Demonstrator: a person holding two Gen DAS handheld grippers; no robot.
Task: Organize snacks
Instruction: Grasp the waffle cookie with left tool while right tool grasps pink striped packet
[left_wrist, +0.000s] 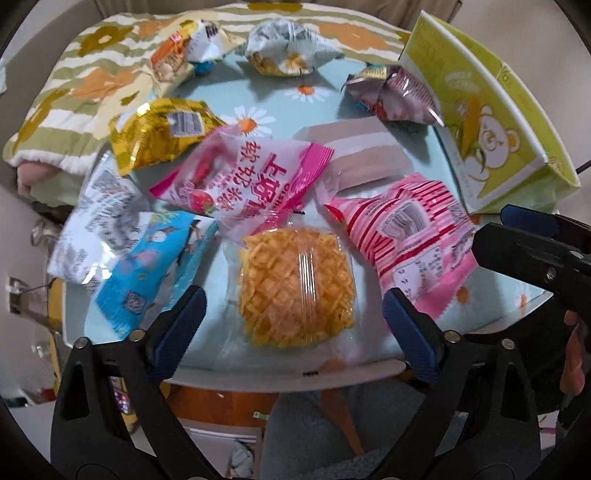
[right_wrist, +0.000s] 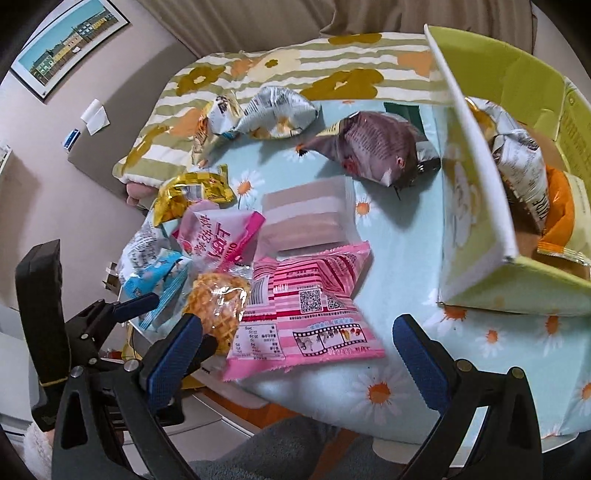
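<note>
Snacks lie scattered on the worktop (left_wrist: 424, 110), which has a pale blue daisy cloth. Nearest the front edge: a waffle cake in clear wrap (left_wrist: 295, 288), lying flat, right betw. the blue pads of the left tool (left_wrist: 295, 325). Left tool is spread wide, jaws either side of the waffle pkt w/ gaps on both sides, gripping nothing.

Just right of the waffle: pink striped pkt (right_wrist: 314, 295), back side up w/ QR codes showing. It sits betw. the pads of the right tool (right_wrist: 295, 350), which is also spread wide & empty; whether its tips reach the pkt, can't tell.

Behind the waffle: pink-and-white strawberry pkt (left_wrist: 243, 181), overlapping the waffle wrap's top edge. Left of it: blue cartoon pkt (left_wrist: 155, 266) & a white printed pkt (left_wrist: 96, 221), both near the worktop's left edge. Gold foil pkt (left_wrist: 162, 136) further back left. A layered pink/white cake slice in frosted wrap (right_wrist: 303, 218) mid-worktop. Dark brownish pkt (right_wrist: 376, 151) at back right; silver crumpled pkt (right_wrist: 277, 114) & an orange/white pkt (left_wrist: 177, 55) at the far edge, by a flowered striped cushion (right_wrist: 258, 66).

Right side: green carton w/ bear print (left_wrist: 491, 136), open top, already holding a few pkts (right_wrist: 524, 166).
</note>
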